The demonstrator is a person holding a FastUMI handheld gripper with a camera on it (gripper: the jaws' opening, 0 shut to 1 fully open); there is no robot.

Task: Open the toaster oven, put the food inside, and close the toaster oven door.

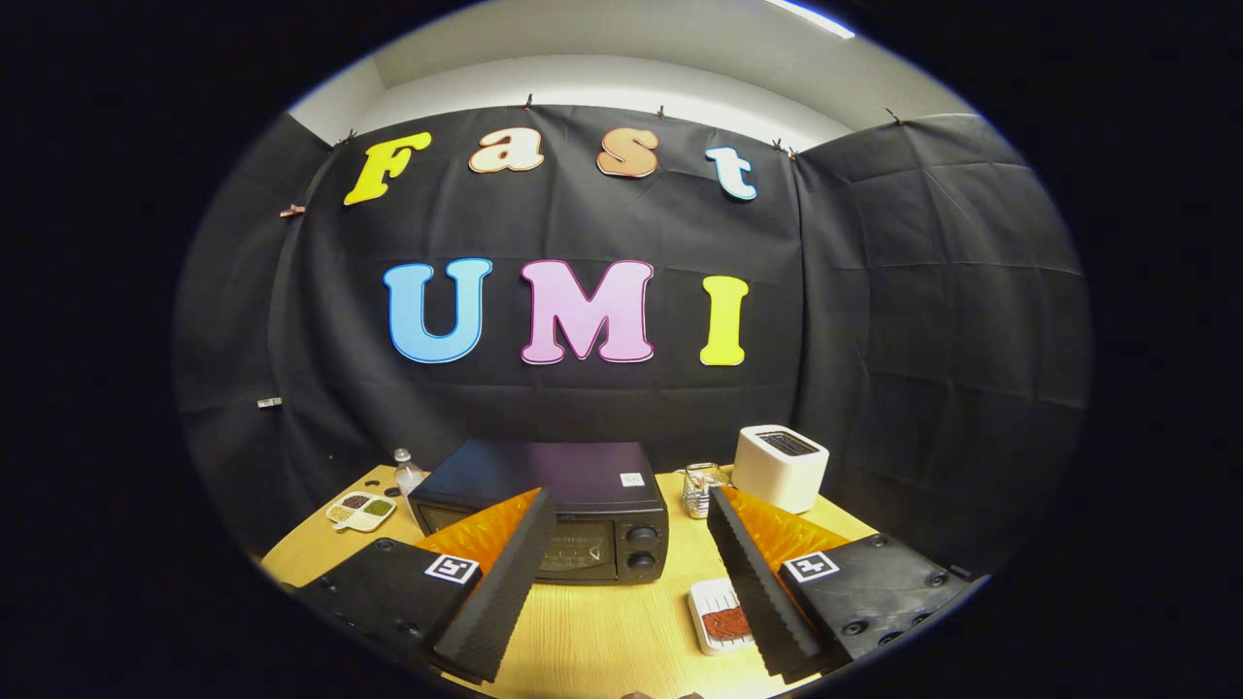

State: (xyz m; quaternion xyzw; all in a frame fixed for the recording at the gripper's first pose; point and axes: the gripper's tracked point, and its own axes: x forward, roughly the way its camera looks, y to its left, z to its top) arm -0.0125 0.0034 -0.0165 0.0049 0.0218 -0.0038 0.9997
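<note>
Gripper (626, 573) spread wide, holding nothing; its left finger hides part of the closed toaster oven (558, 510) on the wooden table (602, 631); food tray (721, 615) partly behind the right finger.

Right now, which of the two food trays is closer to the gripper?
The small white tray of reddish food, beside the open gripper. The divided tray sits farther back, left of the toaster oven.

We see one finger (495, 573) of the gripper (626, 510) covering the toaster oven's (583, 505) door on one side, so its handle stays hidden. The other finger overlaps the food tray (717, 614). The wire holder's (701, 488) contents are too small to tell.
</note>
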